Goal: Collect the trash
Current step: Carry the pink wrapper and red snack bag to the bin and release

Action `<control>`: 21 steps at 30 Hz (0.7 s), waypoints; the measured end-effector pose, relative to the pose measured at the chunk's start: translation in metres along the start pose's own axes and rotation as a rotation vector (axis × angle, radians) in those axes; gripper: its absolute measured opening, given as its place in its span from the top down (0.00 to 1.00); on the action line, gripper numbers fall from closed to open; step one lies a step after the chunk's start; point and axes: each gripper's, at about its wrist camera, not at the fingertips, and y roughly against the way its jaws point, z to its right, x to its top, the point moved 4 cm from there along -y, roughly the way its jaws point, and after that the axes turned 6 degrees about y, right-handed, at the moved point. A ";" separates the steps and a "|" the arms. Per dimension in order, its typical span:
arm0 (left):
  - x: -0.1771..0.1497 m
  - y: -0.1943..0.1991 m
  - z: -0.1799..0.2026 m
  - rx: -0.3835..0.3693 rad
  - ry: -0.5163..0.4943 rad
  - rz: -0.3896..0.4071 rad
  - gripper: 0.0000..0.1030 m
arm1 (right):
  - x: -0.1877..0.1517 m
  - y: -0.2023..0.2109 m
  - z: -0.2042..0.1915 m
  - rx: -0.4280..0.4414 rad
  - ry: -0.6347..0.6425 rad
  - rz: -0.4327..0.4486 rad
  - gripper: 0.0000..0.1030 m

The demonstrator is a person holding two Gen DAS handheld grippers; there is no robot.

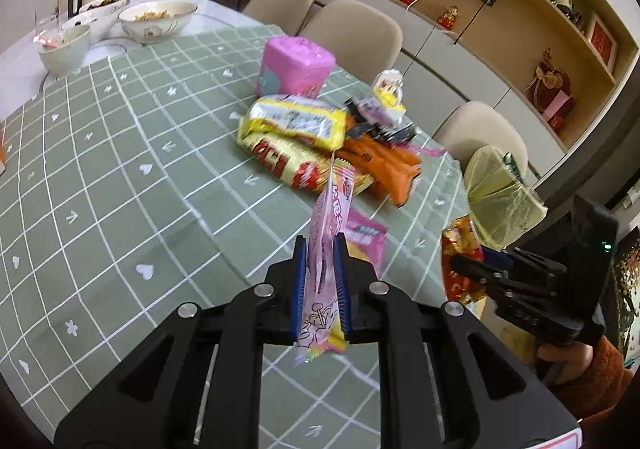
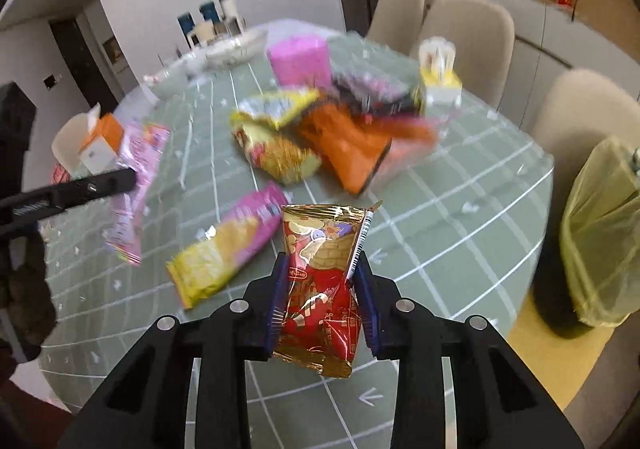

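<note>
Trash wrappers are the work here; two are already off the table, one in each gripper. Left gripper [image 1: 322, 281]: jaws pressed nearly together on a thin pink candy wrapper [image 1: 326, 249], pinched flat across its middle so both ends hang free above and below the pads. A film this thin needs a tight pinch or it would slip out. Right gripper [image 2: 322, 297]: clamped on a red-and-gold snack packet [image 2: 320, 273], puffier, so the jaws stand wider; the pads dent its sides and its upper half stands clear of the fingers.

Both pieces are held above the green checked tablecloth [image 1: 100, 177], near its close edge. Judgement: lifted clear so they do not drag the rest.

Remaining litter: a heap toward the far right edge of the table, with yellow packets [image 1: 292, 121] and an orange packet [image 1: 380, 161] overlapping just in front of a pink box [image 1: 296, 65]. A pink-and-yellow wrapper [image 2: 228, 249] lies alone nearer the close edge.

Bin with a yellow-green liner [image 2: 600, 233] stands off the table's right edge, beside a chair. Judgement: both loads go there next; the right one is nearer.

Bowls [image 1: 156, 19] at the far left corner are apart from the litter, probably not trash.
</note>
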 end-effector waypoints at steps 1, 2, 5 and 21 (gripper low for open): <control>0.003 0.003 0.009 -0.009 -0.008 0.013 0.87 | 0.003 0.008 0.002 -0.002 -0.001 0.016 0.70; 0.006 0.006 0.017 -0.014 -0.021 0.027 0.87 | 0.007 0.020 0.004 -0.011 0.001 0.040 0.70; 0.014 0.016 0.043 -0.025 -0.073 0.074 0.87 | 0.016 0.050 0.013 -0.036 0.005 0.095 0.70; 0.055 -0.006 0.239 -0.226 -0.241 0.183 0.87 | 0.016 0.165 0.142 -0.229 -0.039 0.269 0.70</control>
